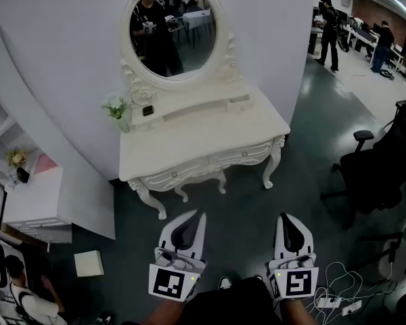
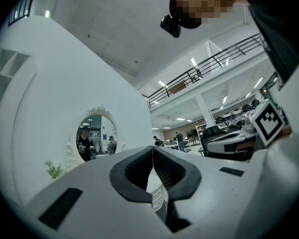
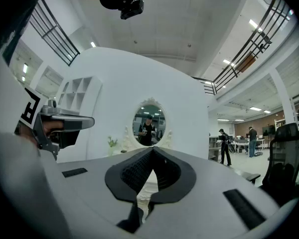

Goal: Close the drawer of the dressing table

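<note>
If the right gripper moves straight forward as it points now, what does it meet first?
Probably the dressing table: the shut right gripper aims at it, with only bare floor between. Which part it would meet first is unclear.

Both grippers sit low at the near edge of the head view, side by side and apart, each pointing away toward the far side and roughly level. The left gripper (image 1: 189, 223) has its jaws together — tips meeting, nothing between them. The right gripper (image 1: 292, 226) is likewise closed, its tips touching and empty. Each carries its marker cube at the near end, with the person's wrists just behind — dark sleeves below.
</note>
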Demonstrator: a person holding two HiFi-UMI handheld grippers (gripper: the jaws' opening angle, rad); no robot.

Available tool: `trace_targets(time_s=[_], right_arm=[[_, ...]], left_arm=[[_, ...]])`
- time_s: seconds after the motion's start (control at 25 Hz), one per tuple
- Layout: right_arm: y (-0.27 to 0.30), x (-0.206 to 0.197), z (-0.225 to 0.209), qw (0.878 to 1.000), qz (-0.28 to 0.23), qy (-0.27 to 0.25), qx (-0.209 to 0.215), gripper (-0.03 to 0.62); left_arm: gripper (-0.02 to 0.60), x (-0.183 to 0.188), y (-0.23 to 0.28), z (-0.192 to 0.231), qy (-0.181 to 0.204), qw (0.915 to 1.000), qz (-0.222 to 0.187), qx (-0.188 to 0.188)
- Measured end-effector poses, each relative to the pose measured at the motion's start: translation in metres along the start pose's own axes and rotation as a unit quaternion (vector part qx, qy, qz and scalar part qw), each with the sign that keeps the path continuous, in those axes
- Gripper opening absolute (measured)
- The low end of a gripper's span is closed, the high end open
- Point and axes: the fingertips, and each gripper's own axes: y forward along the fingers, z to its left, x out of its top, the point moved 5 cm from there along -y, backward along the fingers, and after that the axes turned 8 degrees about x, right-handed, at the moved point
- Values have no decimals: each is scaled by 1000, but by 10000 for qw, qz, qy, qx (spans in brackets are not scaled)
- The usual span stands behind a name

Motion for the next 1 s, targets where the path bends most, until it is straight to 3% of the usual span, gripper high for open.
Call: trace_targets(time_s=[0.36, 0.52, 1.0], right_arm=[[-7, -3, 6, 10000, 54, 29, -1, -3], [-1, 0, 5, 9991, -120, 230, 341, -2], [27, 2, -43, 9964, -135, 17, 841, -2]], left_arm=[[5, -3, -8, -3, -62, 10000, 62, -11], [5, -1, -6, -6, -52, 9999, 64, 92], [5, 2, 25, -30, -38, 9980, 182, 596]])
